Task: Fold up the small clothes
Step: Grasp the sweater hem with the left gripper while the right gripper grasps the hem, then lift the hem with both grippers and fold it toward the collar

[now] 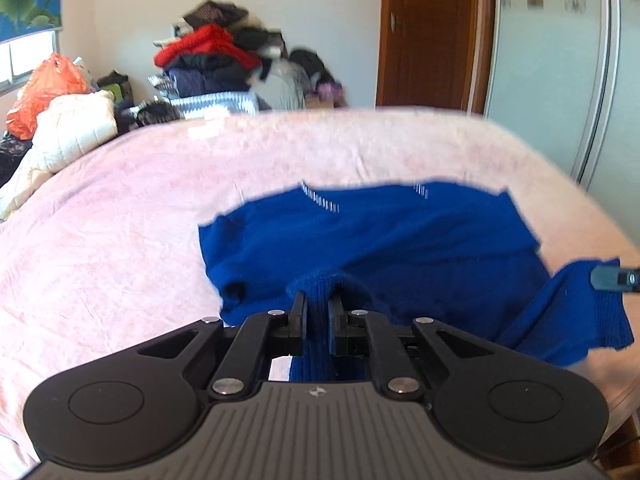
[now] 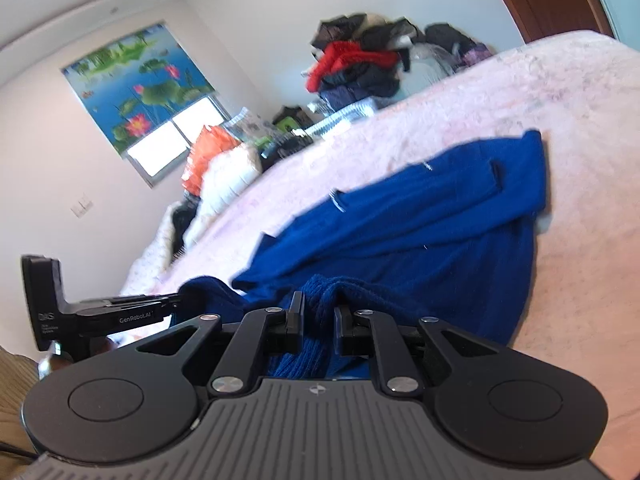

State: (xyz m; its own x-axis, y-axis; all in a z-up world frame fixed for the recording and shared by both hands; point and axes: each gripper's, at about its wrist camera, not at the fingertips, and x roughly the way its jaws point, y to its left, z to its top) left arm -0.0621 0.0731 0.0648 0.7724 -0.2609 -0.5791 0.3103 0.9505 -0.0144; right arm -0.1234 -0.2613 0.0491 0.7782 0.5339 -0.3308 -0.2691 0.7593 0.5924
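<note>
A blue knit sweater [image 1: 380, 236] lies on the pink bedspread [image 1: 120, 220]. My left gripper [image 1: 317, 300] is shut on a ribbed edge of it at the near side. In the right wrist view my right gripper [image 2: 319, 302] is shut on another bunched ribbed edge of the sweater [image 2: 420, 232]. The left gripper [image 2: 120, 314] shows at the left of the right wrist view, holding blue fabric. The right gripper's tip [image 1: 616, 278] shows at the right edge of the left wrist view, pinching a ribbed part of the sweater.
A pile of clothes [image 1: 224, 64] stands beyond the far edge of the bed. A white quilted jacket [image 1: 72, 128] and an orange bag [image 1: 44, 88] lie at the far left. A wooden door [image 1: 424, 32] and a wardrobe [image 1: 560, 60] are at the right.
</note>
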